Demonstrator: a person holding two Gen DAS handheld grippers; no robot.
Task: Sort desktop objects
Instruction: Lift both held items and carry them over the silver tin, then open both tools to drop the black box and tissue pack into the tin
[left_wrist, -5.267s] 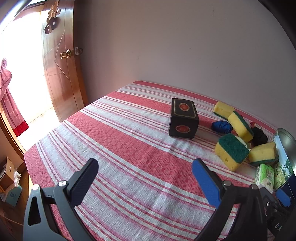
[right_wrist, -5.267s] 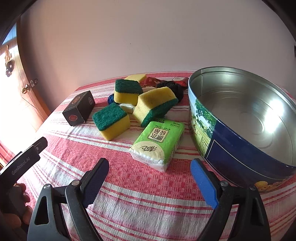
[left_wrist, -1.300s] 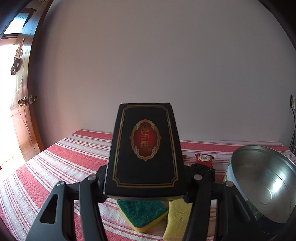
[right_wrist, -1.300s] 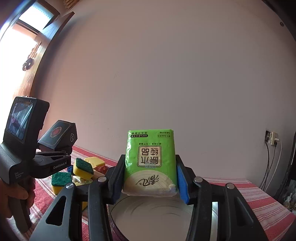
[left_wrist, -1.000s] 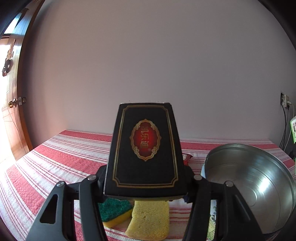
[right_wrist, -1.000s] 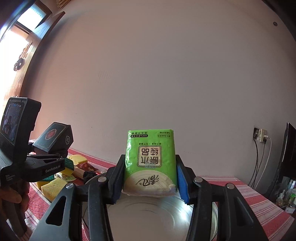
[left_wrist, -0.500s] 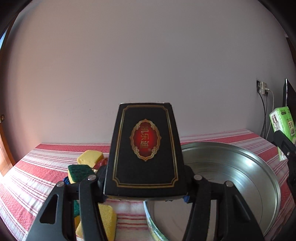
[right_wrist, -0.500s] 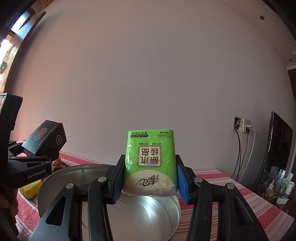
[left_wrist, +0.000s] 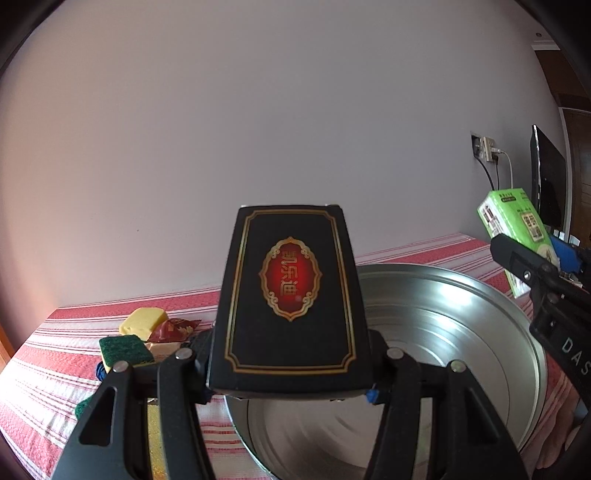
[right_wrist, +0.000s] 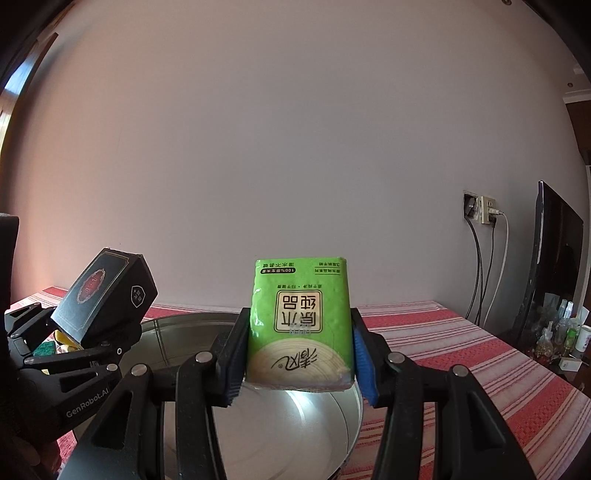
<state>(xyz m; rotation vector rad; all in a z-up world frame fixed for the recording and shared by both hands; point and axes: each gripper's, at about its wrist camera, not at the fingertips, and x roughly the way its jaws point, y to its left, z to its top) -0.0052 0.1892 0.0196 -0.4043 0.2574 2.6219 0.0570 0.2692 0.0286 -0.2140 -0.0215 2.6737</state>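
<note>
Left wrist view
- Left gripper (left_wrist: 291, 384): jaws clamped on the sides of a black box (left_wrist: 291, 295), which is lifted clear of the table.
- Black box: gold border lines and a red oval emblem on the upper face; it tilts up and away from the camera, in front of the tin's near left rim.
- Round metal tin (left_wrist: 461, 332): shiny bare inside, standing on the striped tablecloth (left_wrist: 44, 380) (red and white), behind and to the right of the box.
- Sponges (left_wrist: 125, 349): one green-topped and one yellow, lying left of the tin beside a red wrapper (left_wrist: 173, 328); a blue item below them is too hidden to identify.
- Right gripper (left_wrist: 550, 254): enters from the right edge, holding a green tissue pack (left_wrist: 513, 221) raised by the tin's far right rim.
- Wall socket (left_wrist: 485, 147) with cables, on the wall at right.

Right wrist view
- Right gripper (right_wrist: 299, 354): jaws clamped on the sides of the green tissue pack (right_wrist: 299, 325), blue pads pressed against it.
- Tissue pack: upright, printed face toward the camera (lettering upside down), held in the air over the tin (right_wrist: 295, 417).
- Left gripper (right_wrist: 96, 336): at left, gripping the black box (right_wrist: 107, 291), tilted, at the tin's left rim.
- Tablecloth (right_wrist: 480, 369): stretches away to the right of the tin.
- Wall socket (right_wrist: 484, 210) and a dark screen (right_wrist: 554, 258) at right; small bottles (right_wrist: 569, 332) beneath it.
</note>
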